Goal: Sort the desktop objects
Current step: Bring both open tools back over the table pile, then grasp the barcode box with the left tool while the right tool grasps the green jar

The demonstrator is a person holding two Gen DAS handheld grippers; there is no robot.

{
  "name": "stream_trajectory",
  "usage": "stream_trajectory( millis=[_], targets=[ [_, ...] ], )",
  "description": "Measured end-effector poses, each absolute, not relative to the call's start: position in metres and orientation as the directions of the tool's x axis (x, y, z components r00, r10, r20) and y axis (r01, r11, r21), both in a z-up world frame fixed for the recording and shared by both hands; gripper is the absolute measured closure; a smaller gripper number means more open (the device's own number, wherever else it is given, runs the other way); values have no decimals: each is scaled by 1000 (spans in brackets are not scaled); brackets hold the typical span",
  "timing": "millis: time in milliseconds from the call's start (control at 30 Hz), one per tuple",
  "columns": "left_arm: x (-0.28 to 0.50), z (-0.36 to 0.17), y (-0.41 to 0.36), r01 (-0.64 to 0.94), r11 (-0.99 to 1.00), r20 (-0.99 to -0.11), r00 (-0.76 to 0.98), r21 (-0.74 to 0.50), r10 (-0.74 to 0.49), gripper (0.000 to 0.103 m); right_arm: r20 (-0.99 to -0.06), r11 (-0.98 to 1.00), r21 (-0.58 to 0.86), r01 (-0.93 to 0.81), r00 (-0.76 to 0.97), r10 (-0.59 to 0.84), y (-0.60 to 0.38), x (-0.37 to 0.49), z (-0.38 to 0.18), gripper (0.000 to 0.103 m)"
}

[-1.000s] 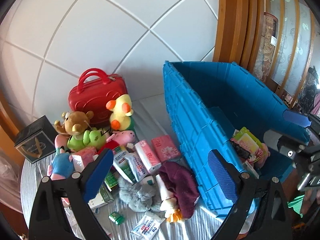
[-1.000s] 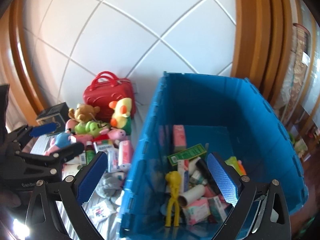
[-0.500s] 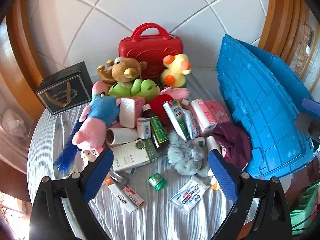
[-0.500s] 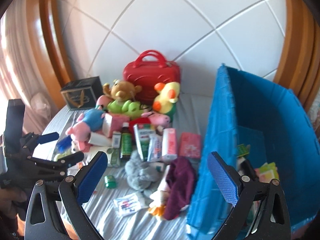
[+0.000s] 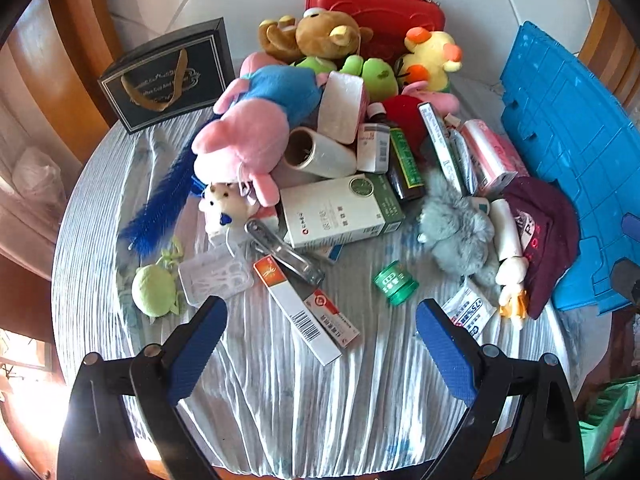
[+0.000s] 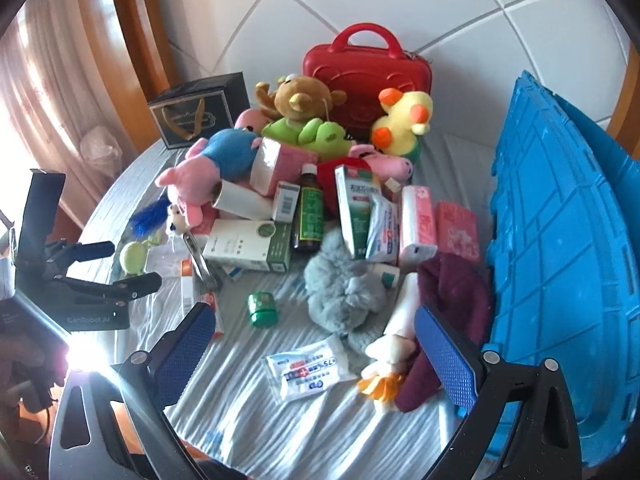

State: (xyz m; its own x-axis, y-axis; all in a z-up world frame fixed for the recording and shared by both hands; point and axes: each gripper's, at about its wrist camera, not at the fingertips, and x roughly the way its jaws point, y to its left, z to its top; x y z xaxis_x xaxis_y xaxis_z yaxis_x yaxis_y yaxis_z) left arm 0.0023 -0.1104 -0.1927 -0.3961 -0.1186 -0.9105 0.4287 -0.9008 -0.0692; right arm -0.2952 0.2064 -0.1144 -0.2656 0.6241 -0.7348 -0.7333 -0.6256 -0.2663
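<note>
A heap of objects covers a round table with a striped cloth (image 5: pixel 304 400). It holds plush toys, among them a pink and blue one (image 5: pixel 256 128), plus a white and green box (image 5: pixel 340 210), a brown bottle (image 5: pixel 404 168), a green jar (image 5: pixel 395 282), a grey fluffy toy (image 5: pixel 456 228) and a maroon cap (image 5: pixel 548 232). My left gripper (image 5: pixel 320 344) hangs open over the near table, above a red and white carton (image 5: pixel 306 308). My right gripper (image 6: pixel 316 348) is open too, above a wipes packet (image 6: pixel 308 368). The left gripper (image 6: pixel 120 264) shows at the right wrist view's left edge.
A tall blue crate (image 6: pixel 560 240) stands at the table's right side, its inside hidden. A red case (image 6: pixel 366 76) and a black gift bag (image 6: pixel 200 112) stand at the back against a white padded wall. Wooden frames flank the scene.
Both grippers have swung left, away from the blue crate, and now face down onto the heap on the table. Both stay open and empty.
</note>
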Motion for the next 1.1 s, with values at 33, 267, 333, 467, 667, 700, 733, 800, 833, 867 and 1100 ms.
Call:
stream_trajectory(
  millis=[33,267,333,467,667,700,733,800,833,867,1100],
  targets=[
    [3,-200,-112,430,-900,-917,-383,-68,-113,6,-742,-621,-263,-738,-257,620,208,-297,-122,2],
    [9,-247,-124,454,-888,-942,-321,-68,-92,14,-788,-599,-258,-758,-194,584,225,-313,-170,2],
    [10,-261,-127,460,-885,-948,-305,-64,-89,20,-798,-597,-260,-759,-179,575,231,-318,-182,2],
    [10,-288,-131,477,-871,-955,-295,-121,-28,26,-818,-593,-263,-761,-150,555,243,-328,-208,2],
    [4,-311,-129,491,-861,-960,-280,-134,-10,26,-840,-595,-269,-758,-118,529,259,-345,-242,2],
    [3,-315,-130,496,-858,-961,-277,-135,-9,26,-844,-600,-275,-751,-110,524,262,-348,-248,2],
    [1,-318,-131,499,-856,-962,-273,-133,-9,26,-848,-607,-278,-745,-106,519,264,-352,-254,2],
    [-1,-324,-132,508,-853,-965,-262,-123,-17,29,-852,-612,-282,-739,-100,514,269,-357,-263,2],
    [-2,-328,-134,511,-850,-966,-258,-125,-13,30,-856,-606,-283,-743,-90,510,272,-360,-268,2],
    [-3,-331,-135,514,-849,-967,-253,-124,-12,30,-860,-603,-282,-747,-83,504,275,-362,-273,2],
    [-5,-345,-142,513,-851,-972,-236,-116,-10,30,-883,-586,-286,-758,-29,469,297,-377,-306,2]
  ],
)
